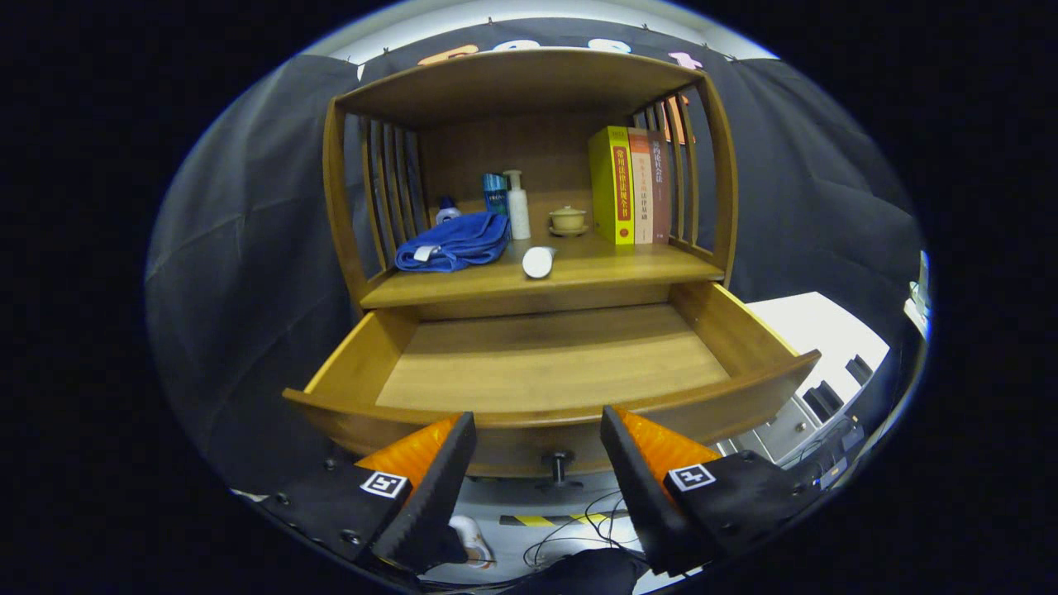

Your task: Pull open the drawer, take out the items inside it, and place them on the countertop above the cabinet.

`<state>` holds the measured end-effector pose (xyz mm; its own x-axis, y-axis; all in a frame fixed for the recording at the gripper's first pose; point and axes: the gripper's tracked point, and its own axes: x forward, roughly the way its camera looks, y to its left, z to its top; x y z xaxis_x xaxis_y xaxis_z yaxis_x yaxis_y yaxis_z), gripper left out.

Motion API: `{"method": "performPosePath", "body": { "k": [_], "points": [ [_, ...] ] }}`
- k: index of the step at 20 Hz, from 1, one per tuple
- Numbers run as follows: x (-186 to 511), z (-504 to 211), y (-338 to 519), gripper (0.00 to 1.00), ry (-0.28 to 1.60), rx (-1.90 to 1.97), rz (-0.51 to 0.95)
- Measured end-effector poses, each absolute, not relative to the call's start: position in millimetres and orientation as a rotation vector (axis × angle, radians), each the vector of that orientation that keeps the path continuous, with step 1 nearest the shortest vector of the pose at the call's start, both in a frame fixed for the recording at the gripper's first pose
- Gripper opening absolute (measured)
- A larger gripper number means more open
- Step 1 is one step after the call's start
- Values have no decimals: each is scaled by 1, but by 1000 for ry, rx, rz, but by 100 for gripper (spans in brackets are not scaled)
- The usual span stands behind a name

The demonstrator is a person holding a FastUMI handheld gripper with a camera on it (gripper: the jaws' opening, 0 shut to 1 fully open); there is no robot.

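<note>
Tool (537, 434) gapes empty at drawer's (545, 413) front edge, knob (559, 463) between fingers

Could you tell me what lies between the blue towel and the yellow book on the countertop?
A white tube lying down, a pump bottle and a small cup, seen in the gripper view.
</note>
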<state>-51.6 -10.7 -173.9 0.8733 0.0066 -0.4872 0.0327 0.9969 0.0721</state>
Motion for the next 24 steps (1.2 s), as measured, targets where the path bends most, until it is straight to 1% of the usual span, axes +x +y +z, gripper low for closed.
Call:
{"method": "performPosePath", "body": {
  "k": [7, 14, 24],
  "points": [
    [-49, -204, -17, 99, 533, 76, -27],
    [-44, -201, -18, 99, 517, 70, -25],
    [-17, -200, -18, 99, 495, 73, -31]
  ]
}}
